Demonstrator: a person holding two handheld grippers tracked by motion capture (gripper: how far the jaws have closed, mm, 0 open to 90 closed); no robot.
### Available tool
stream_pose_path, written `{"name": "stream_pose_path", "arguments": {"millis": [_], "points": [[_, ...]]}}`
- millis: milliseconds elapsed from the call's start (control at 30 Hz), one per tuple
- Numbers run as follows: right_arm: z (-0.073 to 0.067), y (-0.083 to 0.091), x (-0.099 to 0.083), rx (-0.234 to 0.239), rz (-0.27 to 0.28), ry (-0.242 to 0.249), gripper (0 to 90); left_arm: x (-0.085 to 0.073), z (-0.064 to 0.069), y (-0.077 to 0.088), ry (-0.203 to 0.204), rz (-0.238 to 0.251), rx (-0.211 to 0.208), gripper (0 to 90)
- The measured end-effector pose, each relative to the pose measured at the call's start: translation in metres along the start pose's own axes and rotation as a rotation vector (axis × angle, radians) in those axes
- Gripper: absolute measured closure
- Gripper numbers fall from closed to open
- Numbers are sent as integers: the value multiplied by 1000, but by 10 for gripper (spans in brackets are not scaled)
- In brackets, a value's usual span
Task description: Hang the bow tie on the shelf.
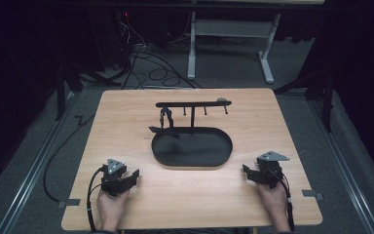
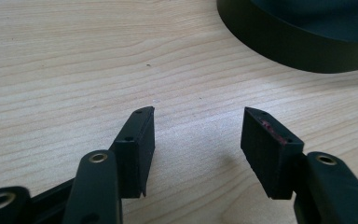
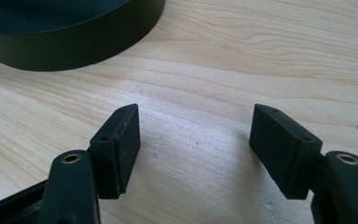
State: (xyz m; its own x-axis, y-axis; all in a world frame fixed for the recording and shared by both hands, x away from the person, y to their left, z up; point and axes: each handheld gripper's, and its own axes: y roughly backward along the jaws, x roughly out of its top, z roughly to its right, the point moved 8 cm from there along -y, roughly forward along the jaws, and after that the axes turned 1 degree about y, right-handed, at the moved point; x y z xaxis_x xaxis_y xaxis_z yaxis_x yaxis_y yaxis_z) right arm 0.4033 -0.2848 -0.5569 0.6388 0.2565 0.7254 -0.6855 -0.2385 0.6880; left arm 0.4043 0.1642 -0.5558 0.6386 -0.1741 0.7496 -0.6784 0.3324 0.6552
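Wooden table [image 1: 126,117], black oval tray stand [image 1: 192,146] at centre with a dark item [image 1: 165,119] hanging off its hook bar. Left gripper [image 1: 131,176] and right gripper [image 1: 247,171] rest near the front edge, jaws apart, empty. Idle step; next likely a reach to the hook

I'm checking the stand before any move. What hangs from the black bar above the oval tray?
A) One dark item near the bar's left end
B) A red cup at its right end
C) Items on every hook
A: one dark item hangs near the left end of the bar, over the tray; the other hooks look bare.
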Motion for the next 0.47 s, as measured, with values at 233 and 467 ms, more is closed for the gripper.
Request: {"name": "stream_pose_path", "arguments": {"millis": [233,467], "points": [[0,0,0,0,0,0,351,-2,1,-3,-20,7,28,418],[0,0,0,0,0,1,351,-3,4,-4,-48,-3,35,377]]}}
